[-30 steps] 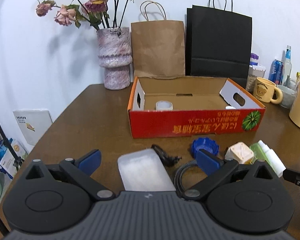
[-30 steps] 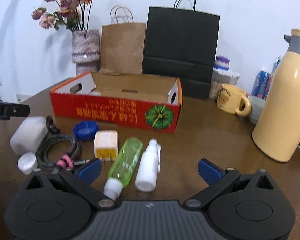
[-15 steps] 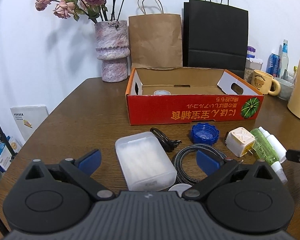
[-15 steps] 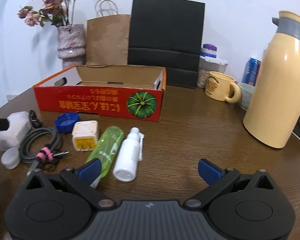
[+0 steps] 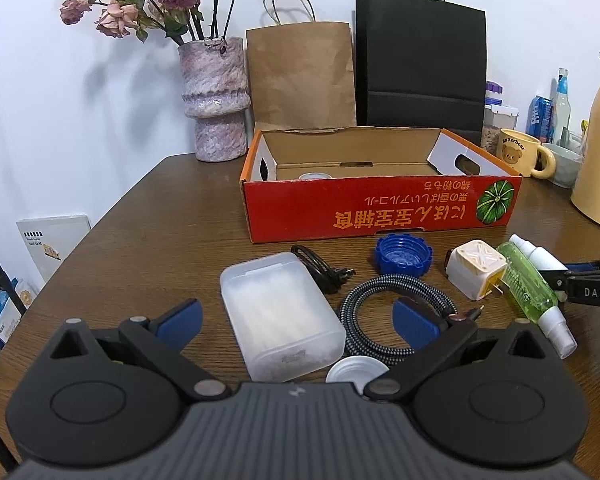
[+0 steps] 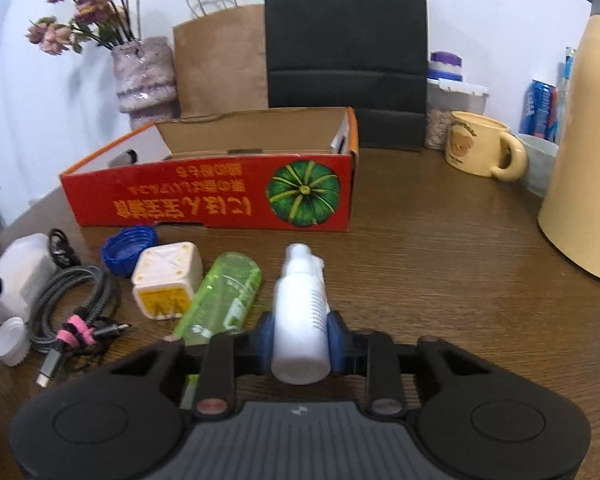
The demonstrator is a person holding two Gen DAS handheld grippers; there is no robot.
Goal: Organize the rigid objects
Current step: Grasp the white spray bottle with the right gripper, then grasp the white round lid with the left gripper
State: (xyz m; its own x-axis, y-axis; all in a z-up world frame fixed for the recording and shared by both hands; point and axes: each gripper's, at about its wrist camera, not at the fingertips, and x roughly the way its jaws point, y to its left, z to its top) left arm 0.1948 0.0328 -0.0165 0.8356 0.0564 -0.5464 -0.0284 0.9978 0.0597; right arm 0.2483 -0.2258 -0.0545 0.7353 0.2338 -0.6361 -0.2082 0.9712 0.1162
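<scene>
Two blue pads of the right gripper (image 6: 300,334) are clamping the white spray bottle (image 6: 300,312), lying beside the green bottle (image 6: 220,296). Left gripper (image 5: 296,318) is hovering wide apart over the clear plastic case (image 5: 280,312). I'd be lifting straight up, then swinging it into the red box (image 6: 220,200).

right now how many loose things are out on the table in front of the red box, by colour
White: 4 - clear box, small cap, cube plug, spray bottle
Blue: 1 - ridged lid
Green: 1 - green bottle
Black or grey: 2 - black cord, braided cable
Total: 8
</scene>
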